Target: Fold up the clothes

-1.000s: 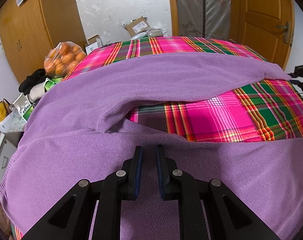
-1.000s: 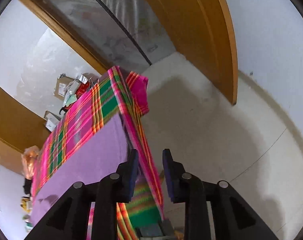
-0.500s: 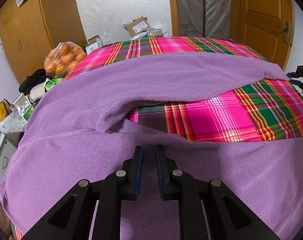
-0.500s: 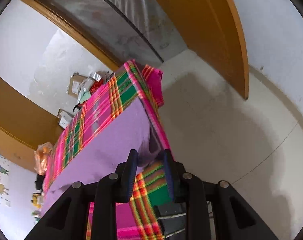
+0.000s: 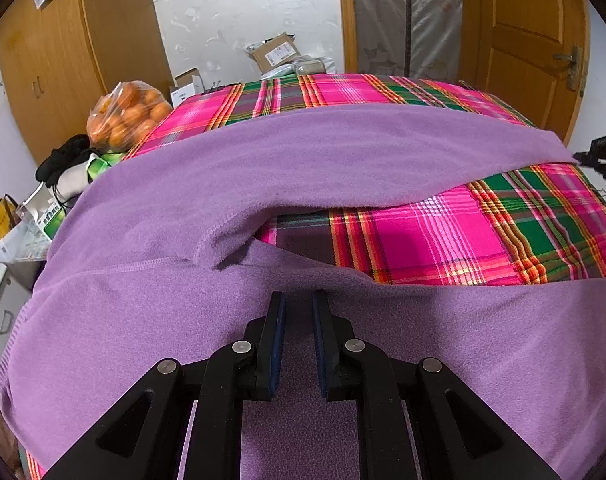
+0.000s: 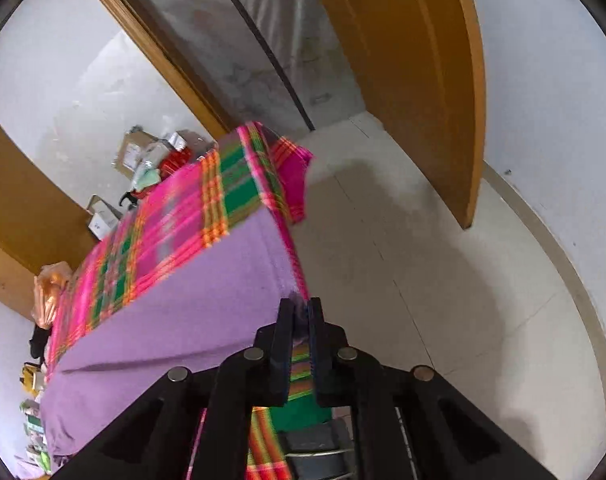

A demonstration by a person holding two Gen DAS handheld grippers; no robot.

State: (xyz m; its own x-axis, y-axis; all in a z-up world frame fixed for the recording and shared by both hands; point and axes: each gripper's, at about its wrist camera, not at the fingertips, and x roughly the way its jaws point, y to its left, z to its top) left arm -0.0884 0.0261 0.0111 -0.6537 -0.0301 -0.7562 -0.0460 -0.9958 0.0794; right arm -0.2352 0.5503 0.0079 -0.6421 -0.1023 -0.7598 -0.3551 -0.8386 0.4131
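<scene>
- The right gripper pinches the far end of the purple fleece garment at the edge of the plaid-covered bed — jaws nearly closed on cloth.
- The left gripper hovers low over the near leg, jaws narrow, gripping nothing visible.
- Judged step: taking hold of an end for a fold; next, carry it across, keeping the cloth taut.
</scene>
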